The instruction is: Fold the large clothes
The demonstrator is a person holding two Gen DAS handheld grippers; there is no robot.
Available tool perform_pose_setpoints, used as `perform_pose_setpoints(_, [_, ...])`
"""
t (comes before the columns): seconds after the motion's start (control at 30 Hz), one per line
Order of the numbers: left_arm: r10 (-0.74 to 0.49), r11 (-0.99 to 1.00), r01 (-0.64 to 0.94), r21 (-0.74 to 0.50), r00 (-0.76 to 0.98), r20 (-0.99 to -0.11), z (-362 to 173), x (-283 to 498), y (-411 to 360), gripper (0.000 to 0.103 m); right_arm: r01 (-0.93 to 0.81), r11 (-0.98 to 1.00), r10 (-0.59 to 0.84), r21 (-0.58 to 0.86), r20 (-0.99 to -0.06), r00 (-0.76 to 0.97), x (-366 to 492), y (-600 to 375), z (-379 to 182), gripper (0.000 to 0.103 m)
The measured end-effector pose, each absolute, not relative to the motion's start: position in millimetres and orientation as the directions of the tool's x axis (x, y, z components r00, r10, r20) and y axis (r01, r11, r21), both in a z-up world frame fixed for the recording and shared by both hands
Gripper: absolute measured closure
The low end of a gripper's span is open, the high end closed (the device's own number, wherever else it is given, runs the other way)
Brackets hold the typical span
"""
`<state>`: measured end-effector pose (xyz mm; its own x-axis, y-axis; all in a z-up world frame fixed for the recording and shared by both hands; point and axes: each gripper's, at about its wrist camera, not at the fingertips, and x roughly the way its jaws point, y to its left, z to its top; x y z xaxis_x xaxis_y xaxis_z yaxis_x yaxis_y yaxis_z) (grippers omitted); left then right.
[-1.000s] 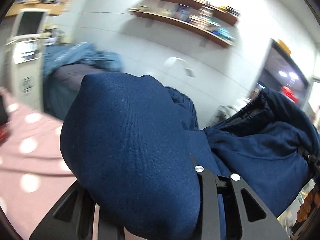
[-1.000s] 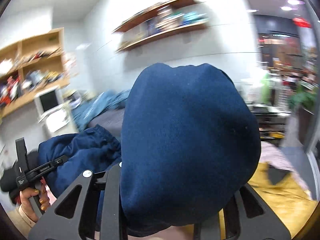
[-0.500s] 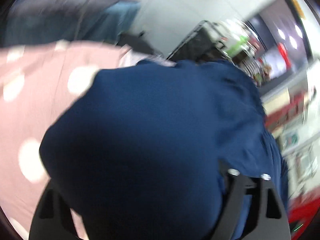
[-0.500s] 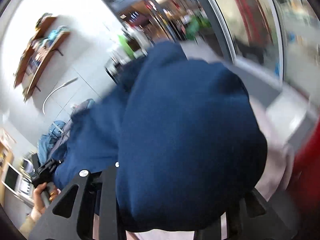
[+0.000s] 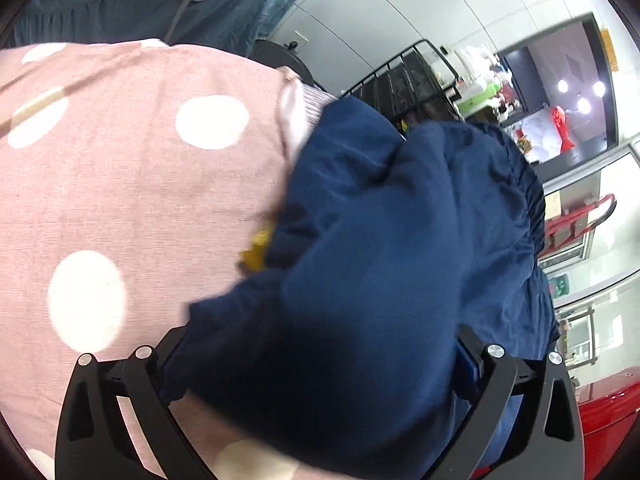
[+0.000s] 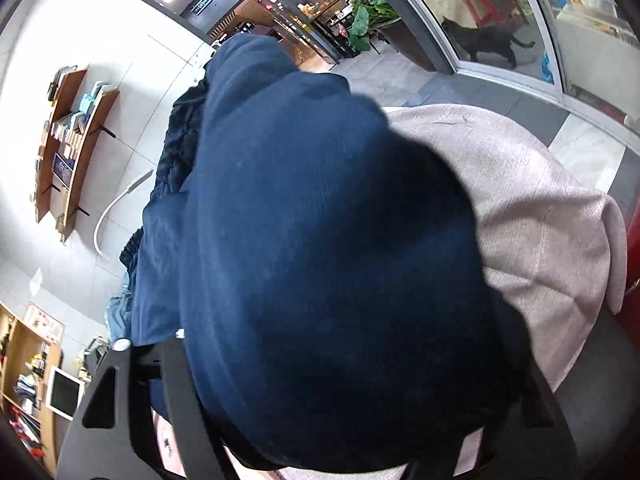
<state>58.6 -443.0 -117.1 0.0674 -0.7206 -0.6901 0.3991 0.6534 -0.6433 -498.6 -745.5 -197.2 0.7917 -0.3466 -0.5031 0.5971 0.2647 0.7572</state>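
Note:
A large navy garment (image 5: 380, 240) lies bunched on the pink polka-dot bedsheet (image 5: 120, 180). Its near fold spills over and between the fingers of my left gripper (image 5: 316, 380), whose jaws are opening and stand wide apart, with the pads off the cloth. In the right wrist view the same navy garment (image 6: 320, 220) mounds over my right gripper (image 6: 352, 400) and hides most of it. Those jaws are also opening, with loose cloth between them. The fingertips of both grippers are covered by fabric.
A yellow scrap (image 5: 256, 252) peeks out at the garment's edge. A blue-grey bedding heap (image 5: 160, 0) and a black wire rack (image 5: 404, 80) lie beyond the bed. A red object (image 5: 608, 432) sits at the lower right. Wall shelves (image 6: 68, 140) and a glass door (image 6: 500, 20) lie farther off.
Both grippers came down from chest height to the bed and tilted downward. Their jaws went from shut on the navy garment to wide apart, and the garment settled on the sheet.

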Motion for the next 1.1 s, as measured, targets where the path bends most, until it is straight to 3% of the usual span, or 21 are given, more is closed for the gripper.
perform_pose_setpoints(0.17, [-0.763, 0.634, 0.270, -0.725, 0.070, -0.642, -123.4, 75.7, -390.2, 0.005, 0.547, 0.227, -0.283, 0.806, -0.483, 0.828, -506.2, -745.1, -204.2, 0.018])
perform_pose_setpoints(0.33, [-0.620, 0.778, 0.304, -0.549, 0.235, -0.749, -107.0, 65.9, -363.9, 0.006, 0.493, 0.164, -0.284, 0.854, -0.438, 0.853, -535.5, -739.0, -204.9, 0.017])
perform_pose_setpoints(0.47, [-0.574, 0.804, 0.361, -0.474, 0.262, -0.776, -99.3, 37.8, -359.5, 0.006, 0.525, 0.149, -0.298, 0.838, -0.469, 0.832, -553.2, -732.3, -193.8, 0.017])
perform_pose_setpoints(0.7, [-0.432, 0.782, 0.618, -0.079, 0.446, -0.784, -69.6, -86.0, -398.0, 0.006, 0.825, 0.221, -0.424, 0.520, -0.710, 0.562, -559.5, -697.9, -151.1, 0.011])
perform_pose_setpoints(0.83, [-0.441, 0.741, 0.671, -0.035, 0.447, -0.778, -62.1, -142.8, -418.6, 0.006, 0.910, 0.305, -0.539, 0.282, -0.736, 0.409, -539.6, -668.9, -113.3, 0.011])
perform_pose_setpoints(0.97, [-0.428, 0.683, 0.730, 0.031, 0.434, -0.793, -59.3, -189.1, -434.0, 0.006, 0.898, 0.425, -0.622, 0.108, -0.686, 0.377, -512.1, -626.5, -77.4, 0.006])
perform_pose_setpoints(1.1, [-0.444, 0.651, 0.758, 0.032, 0.416, -0.794, -54.7, -213.7, -439.6, 0.006, 0.812, 0.581, -0.545, 0.054, -0.715, 0.438, -474.7, -593.9, -71.8, 0.006])
